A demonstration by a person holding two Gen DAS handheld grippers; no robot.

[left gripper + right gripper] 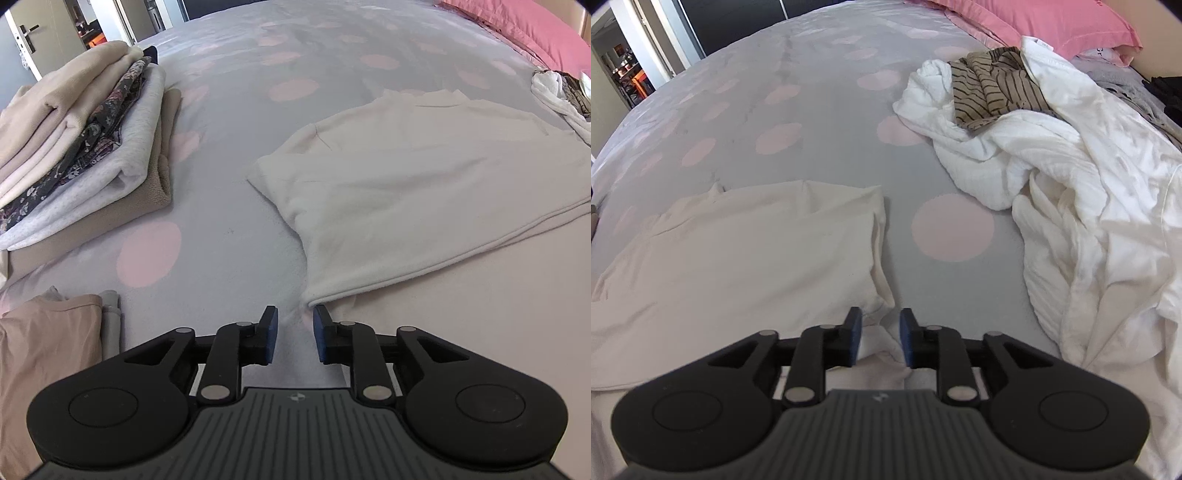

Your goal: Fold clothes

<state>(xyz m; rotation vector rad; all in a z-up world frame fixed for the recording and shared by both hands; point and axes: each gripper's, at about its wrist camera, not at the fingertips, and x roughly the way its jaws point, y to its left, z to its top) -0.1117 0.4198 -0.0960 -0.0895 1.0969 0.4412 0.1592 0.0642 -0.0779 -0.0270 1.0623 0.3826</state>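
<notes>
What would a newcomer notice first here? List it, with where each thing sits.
The cream top lies spread flat on the grey, pink-dotted bedspread, straight ahead of both open grippers. On the left rises a neat stack of folded clothes. On the right sprawls a crumpled white heap with a striped garment on top, below pink pillows.

This was a bedroom in a home. A wide bed (240,155) carried a grey cover printed with pale pink dots, and pink pillows (1045,22) lay at 1 o'clock. A stack of folded clothes (85,147) sat at 10 o'clock, a heap of unfolded laundry (1071,166) at 2 o'clock. A door with a lever handle (27,35) stood open at 11 o'clock onto another room.
</notes>
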